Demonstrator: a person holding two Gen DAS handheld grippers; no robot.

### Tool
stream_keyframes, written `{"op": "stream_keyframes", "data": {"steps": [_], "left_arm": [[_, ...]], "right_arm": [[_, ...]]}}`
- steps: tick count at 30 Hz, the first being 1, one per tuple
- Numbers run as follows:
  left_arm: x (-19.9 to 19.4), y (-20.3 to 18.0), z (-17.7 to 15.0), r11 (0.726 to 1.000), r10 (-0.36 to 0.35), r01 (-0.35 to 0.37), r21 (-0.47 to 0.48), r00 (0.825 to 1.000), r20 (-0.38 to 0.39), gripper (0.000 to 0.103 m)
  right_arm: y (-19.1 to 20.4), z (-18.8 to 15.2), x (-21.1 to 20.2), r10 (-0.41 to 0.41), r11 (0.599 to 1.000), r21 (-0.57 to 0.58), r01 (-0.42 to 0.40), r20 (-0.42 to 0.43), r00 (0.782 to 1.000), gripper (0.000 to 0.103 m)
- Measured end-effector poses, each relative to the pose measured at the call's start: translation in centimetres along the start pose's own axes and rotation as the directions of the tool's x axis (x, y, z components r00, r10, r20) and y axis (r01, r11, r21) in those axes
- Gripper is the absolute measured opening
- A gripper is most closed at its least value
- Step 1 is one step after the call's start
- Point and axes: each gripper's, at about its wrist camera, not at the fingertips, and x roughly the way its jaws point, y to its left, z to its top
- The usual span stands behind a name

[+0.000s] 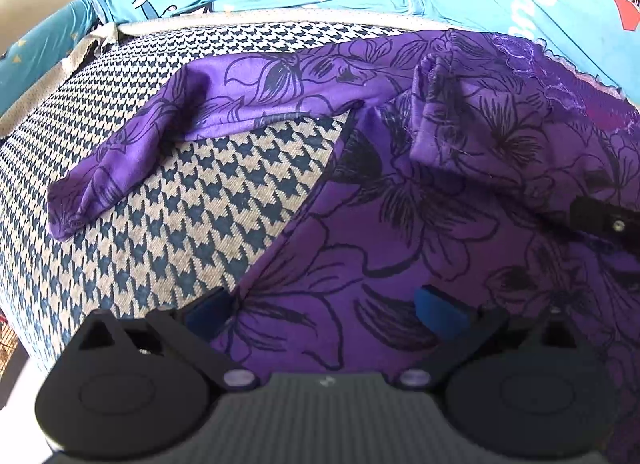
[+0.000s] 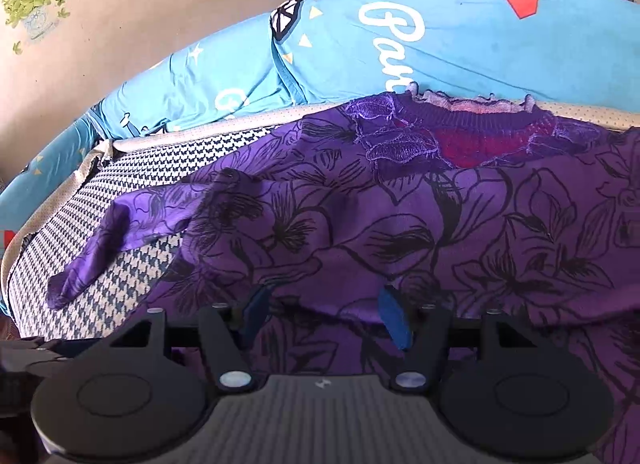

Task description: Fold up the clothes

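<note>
A purple top with black flower outlines (image 1: 420, 224) lies spread on a houndstooth surface (image 1: 200, 204). One sleeve (image 1: 140, 160) stretches out to the left; the other sleeve (image 1: 444, 112) is folded over the body. Its lace neckline (image 2: 460, 132) lies at the far side. My left gripper (image 1: 324, 312) is open low over the top's left side edge, its left blue pad (image 1: 208, 312) over the houndstooth and its right pad over purple cloth. My right gripper (image 2: 324, 316) is open over the body, near a fold of the fabric, with cloth showing between its blue pads (image 2: 394, 320).
Blue printed bedding (image 2: 440, 44) lies bunched behind the houndstooth surface, along a pale trim (image 1: 260, 20). A wall with plant stickers (image 2: 36, 4) stands at the left rear. A black gripper part (image 1: 600, 216) shows at the right edge of the left wrist view.
</note>
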Motion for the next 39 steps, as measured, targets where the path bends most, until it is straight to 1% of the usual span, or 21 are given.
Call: {"op": "stream_keyframes", "data": {"steps": [2,5,7,12,20,24,26,30,33,39], "left_arm": [[0.0,0.0,-0.2,1.0,0.002,-0.002,0.002,1.0,0.012,0.103],[0.0,-0.2,-0.5,1.0,0.011,-0.011,0.007,0.999,0.031,0.103],[-0.1,-0.5,-0.7,1.0,0.021,-0.022,0.011,0.999,0.045,0.103],[-0.2,-0.8,-1.0,0.999,0.036,-0.037,0.015,0.997,0.075,0.103],[-0.6,-1.2,-1.8,0.997,0.054,-0.06,0.038,0.989,0.136,0.103],[-1.0,-1.5,-2.6,0.996,0.069,-0.077,0.04,0.983,0.171,0.103],[-1.2,-1.7,-3.1,0.995,0.08,-0.091,0.05,0.979,0.19,0.103],[-1.6,-2.0,-3.7,0.992,0.089,-0.105,0.064,0.973,0.214,0.103],[-1.9,-1.8,-4.2,0.994,0.082,-0.095,0.053,0.973,0.215,0.103],[-2.5,-1.0,-5.3,0.998,0.052,-0.057,0.018,0.977,0.205,0.103]], "right_arm": [[0.5,-0.5,-1.1,-0.028,0.999,-0.026,0.028,0.005,1.0,0.067],[1.0,-1.6,-2.4,-0.085,0.993,-0.081,0.085,0.006,0.996,0.068],[1.1,-2.3,-2.9,-0.109,0.99,-0.09,0.108,-0.001,0.994,0.068],[0.2,-4.2,-4.3,-0.135,0.99,-0.029,0.135,0.002,0.991,0.068],[-1.0,-6.7,-4.9,-0.232,0.972,0.025,0.232,0.024,0.972,0.069],[-0.5,-7.9,-4.9,-0.257,0.965,-0.025,0.26,0.08,0.963,0.069],[-0.3,-8.5,-4.8,-0.258,0.964,-0.041,0.264,0.105,0.96,0.075],[0.1,-9.5,-4.6,-0.264,0.958,-0.072,0.276,0.147,0.953,0.078],[-0.1,-9.6,-4.7,-0.247,0.964,-0.064,0.259,0.154,0.957,0.081],[-0.1,-9.9,-4.5,-0.205,0.972,-0.085,0.219,0.147,0.968,0.095]]}}
